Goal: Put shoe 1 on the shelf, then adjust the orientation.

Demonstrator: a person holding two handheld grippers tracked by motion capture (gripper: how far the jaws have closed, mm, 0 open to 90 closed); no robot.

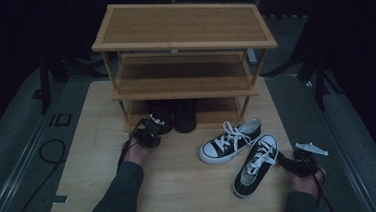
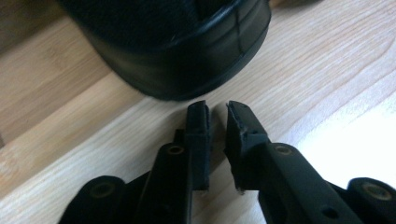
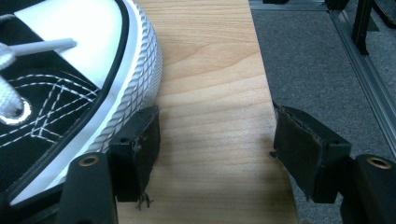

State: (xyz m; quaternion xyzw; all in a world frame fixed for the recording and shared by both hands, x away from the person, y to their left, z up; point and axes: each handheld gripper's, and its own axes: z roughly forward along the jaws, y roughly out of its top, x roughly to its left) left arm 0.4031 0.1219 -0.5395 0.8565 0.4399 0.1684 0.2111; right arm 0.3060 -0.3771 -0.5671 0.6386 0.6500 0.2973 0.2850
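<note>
A pair of black shoes stands on the bottom shelf of a bamboo shoe rack. My left gripper sits low just in front of the left one. In the left gripper view its jaws stand a narrow gap apart with nothing between them, and the black shoe's heel is just ahead. Two black-and-white sneakers lie on the table at the right. My right gripper is open wide beside the nearer sneaker, and its left jaw touches the white rubber sole.
The rack stands at the back of a light wooden table, with its two upper shelves bare. The table's right edge runs close by my right gripper, with grey carpet beyond. A black cable lies on the floor at the left.
</note>
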